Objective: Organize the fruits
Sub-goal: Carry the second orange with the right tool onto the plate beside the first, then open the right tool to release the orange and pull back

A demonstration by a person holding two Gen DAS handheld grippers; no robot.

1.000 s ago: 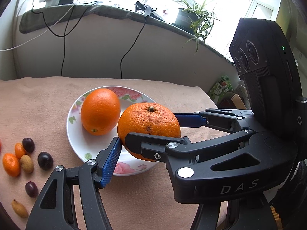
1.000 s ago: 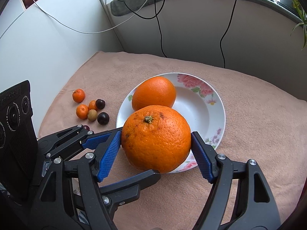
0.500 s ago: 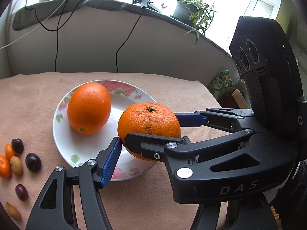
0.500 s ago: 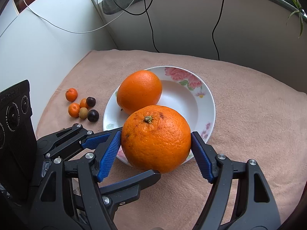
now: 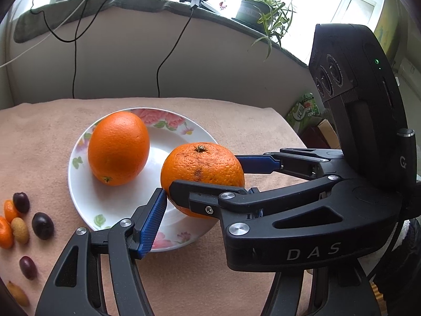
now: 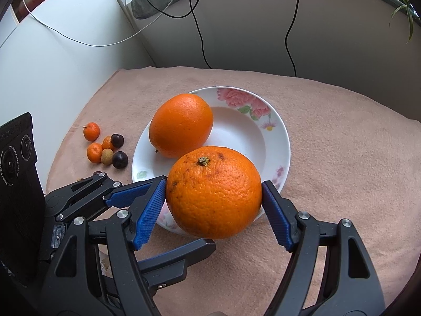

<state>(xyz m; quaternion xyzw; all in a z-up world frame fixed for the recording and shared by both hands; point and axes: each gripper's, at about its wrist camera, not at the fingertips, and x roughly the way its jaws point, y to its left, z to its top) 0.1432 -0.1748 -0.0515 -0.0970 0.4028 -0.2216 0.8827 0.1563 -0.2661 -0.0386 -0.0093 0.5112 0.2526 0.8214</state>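
Right tool (image 6: 213,203) is clamped on a big rough orange (image 6: 214,192), floral plate (image 6: 276,131) just past its tips. Left tool (image 5: 168,205) sits open beside it, holding nothing.

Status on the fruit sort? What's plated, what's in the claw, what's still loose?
Done: one smooth orange lies in the floral plate. In hand: the right claw grips a rougher, blemished orange over the plate's near rim; whether it rests on the plate is unclear. The left claw grips nothing; only one of its pads shows clearly. Left: small fruits, orange, dark and tan, still lie on the cloth beside the plate.
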